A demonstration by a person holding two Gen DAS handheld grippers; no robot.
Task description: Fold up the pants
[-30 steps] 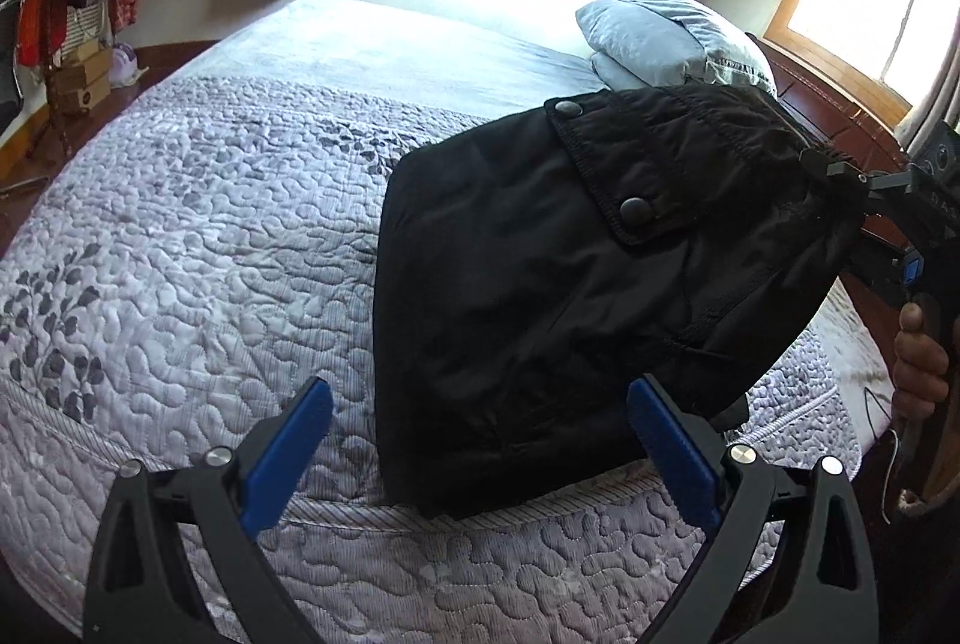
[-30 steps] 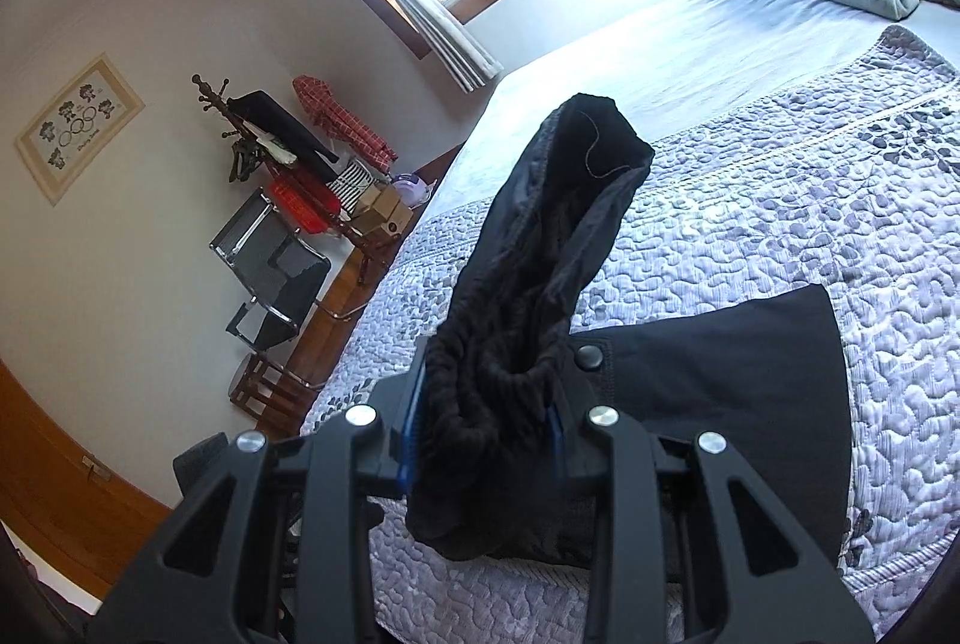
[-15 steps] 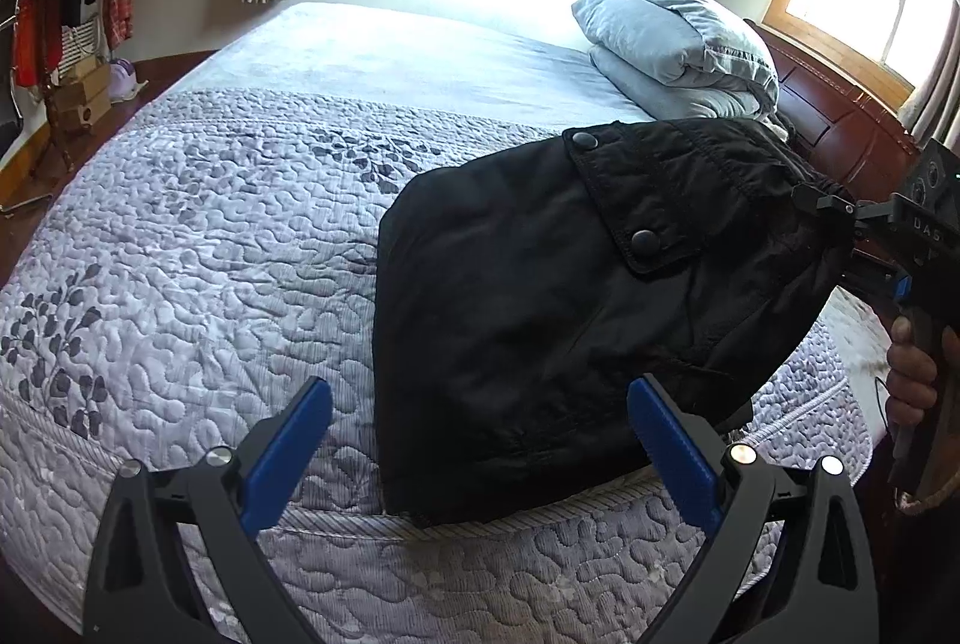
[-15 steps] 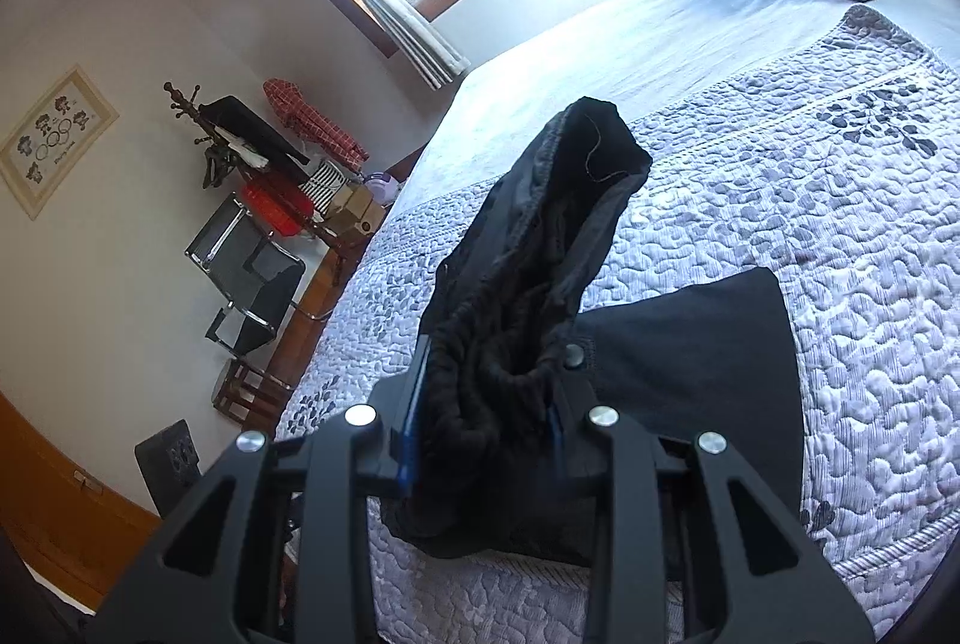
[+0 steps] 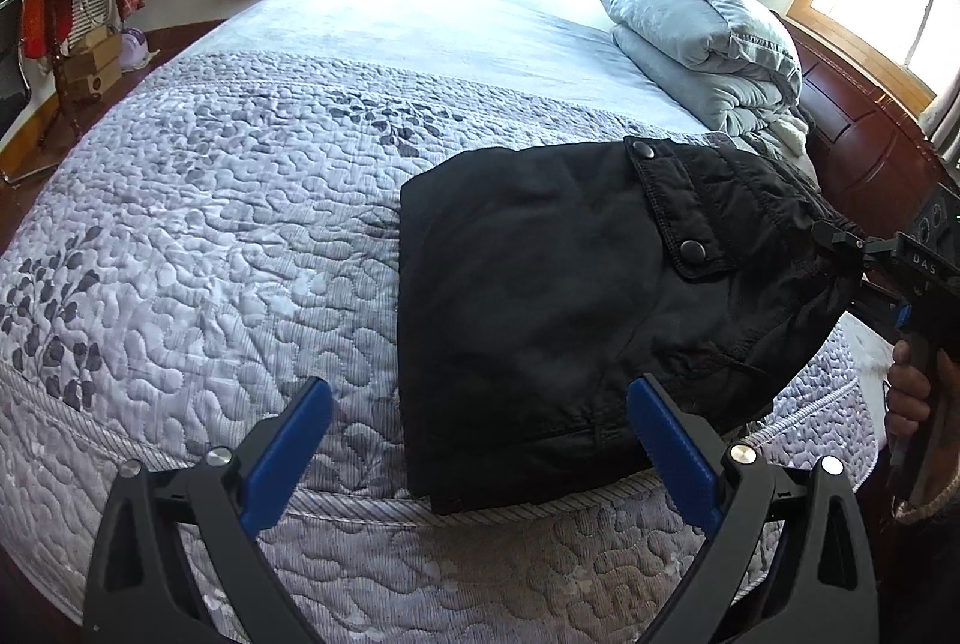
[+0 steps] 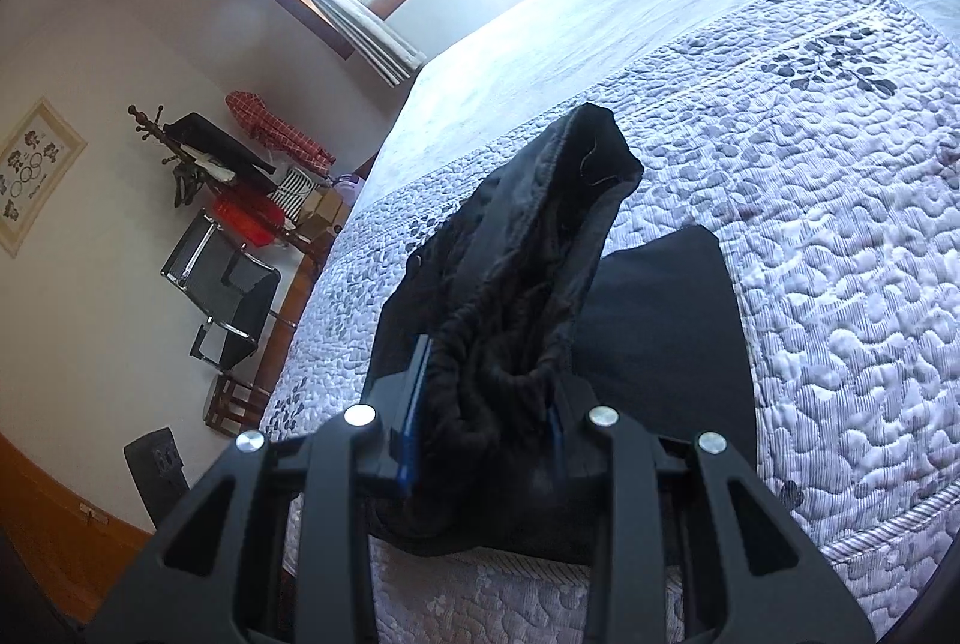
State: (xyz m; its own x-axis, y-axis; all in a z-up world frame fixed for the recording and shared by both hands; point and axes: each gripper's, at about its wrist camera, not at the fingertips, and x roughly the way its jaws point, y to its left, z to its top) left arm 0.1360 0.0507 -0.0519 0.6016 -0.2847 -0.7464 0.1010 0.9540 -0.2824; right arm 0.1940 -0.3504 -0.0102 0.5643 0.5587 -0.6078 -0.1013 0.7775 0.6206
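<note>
The black pants (image 5: 552, 308) lie folded on the bed (image 5: 210, 224), near its front edge. The right gripper (image 6: 480, 440) has its fingers (image 6: 414, 434) squeezed tight on the bunched waistband and lifts that end up off the quilt. In the left view the right gripper (image 5: 840, 242) shows at the far right side, with a hand (image 5: 909, 392) under it. The left gripper (image 5: 480, 452) hangs over the front of the bed with its blue fingers (image 5: 288, 452) wide apart, holding nothing. A gray pillow (image 5: 696, 26) sits at the head of the bed
</note>
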